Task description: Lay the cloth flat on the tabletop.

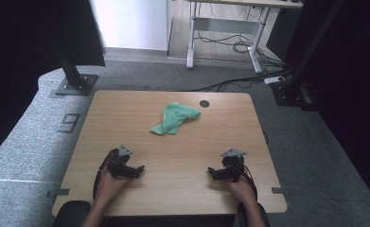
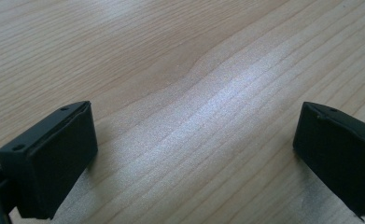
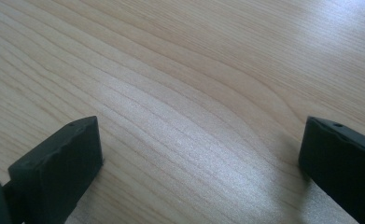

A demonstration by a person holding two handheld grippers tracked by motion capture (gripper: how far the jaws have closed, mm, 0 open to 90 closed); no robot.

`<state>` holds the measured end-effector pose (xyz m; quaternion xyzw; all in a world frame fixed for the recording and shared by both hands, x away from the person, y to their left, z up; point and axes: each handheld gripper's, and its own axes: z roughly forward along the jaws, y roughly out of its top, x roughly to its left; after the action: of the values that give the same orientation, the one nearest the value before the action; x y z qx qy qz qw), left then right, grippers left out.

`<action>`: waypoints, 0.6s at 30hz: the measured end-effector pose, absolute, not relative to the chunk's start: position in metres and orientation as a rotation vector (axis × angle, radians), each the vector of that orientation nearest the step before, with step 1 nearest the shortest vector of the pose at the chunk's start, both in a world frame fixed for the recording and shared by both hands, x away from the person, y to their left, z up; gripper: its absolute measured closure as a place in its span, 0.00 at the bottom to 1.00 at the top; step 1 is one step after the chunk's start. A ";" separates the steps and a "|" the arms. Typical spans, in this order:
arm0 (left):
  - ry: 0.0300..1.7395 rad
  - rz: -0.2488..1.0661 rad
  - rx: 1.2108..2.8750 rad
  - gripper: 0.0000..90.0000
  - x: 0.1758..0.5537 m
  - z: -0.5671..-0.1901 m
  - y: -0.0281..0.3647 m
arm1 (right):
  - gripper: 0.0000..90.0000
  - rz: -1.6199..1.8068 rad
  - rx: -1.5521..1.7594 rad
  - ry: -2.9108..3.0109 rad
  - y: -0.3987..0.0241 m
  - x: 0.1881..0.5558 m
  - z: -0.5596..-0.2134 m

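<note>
A crumpled green cloth (image 1: 174, 118) lies on the far middle of the wooden table (image 1: 126, 113). My left gripper (image 1: 134, 169) rests low on the near left of the table, held by a hand, well short of the cloth. Its jaws stand wide apart in the left gripper view, with bare wood between them (image 2: 196, 144). My right gripper (image 1: 216, 173) sits on the near right, mirrored toward the left one. Its black jaws are also spread wide over bare wood (image 3: 201, 158). Neither holds anything.
A small dark round hole (image 1: 204, 103) marks the tabletop just right of the cloth. Black frame posts (image 1: 71, 71) stand beyond the far left and far right corners. A desk with cables (image 1: 230, 42) stands on the floor behind.
</note>
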<state>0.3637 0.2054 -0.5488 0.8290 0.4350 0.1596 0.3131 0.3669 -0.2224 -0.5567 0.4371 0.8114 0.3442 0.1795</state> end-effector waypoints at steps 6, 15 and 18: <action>1.138 0.419 2.188 0.00 0.365 -0.549 0.205 | 0.00 0.970 1.242 2.287 -0.222 0.367 -0.557; 1.124 0.406 2.193 0.03 0.367 -0.547 0.199 | 0.00 0.967 1.248 2.282 -0.221 0.367 -0.557; 1.122 0.382 2.182 0.06 0.370 -0.545 0.198 | 0.00 0.967 1.250 2.281 -0.221 0.367 -0.557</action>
<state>0.3703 0.1982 -0.5447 0.8316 0.4277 0.1455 0.3231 0.3675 -0.2212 -0.5567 0.4429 0.8083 0.3425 0.1823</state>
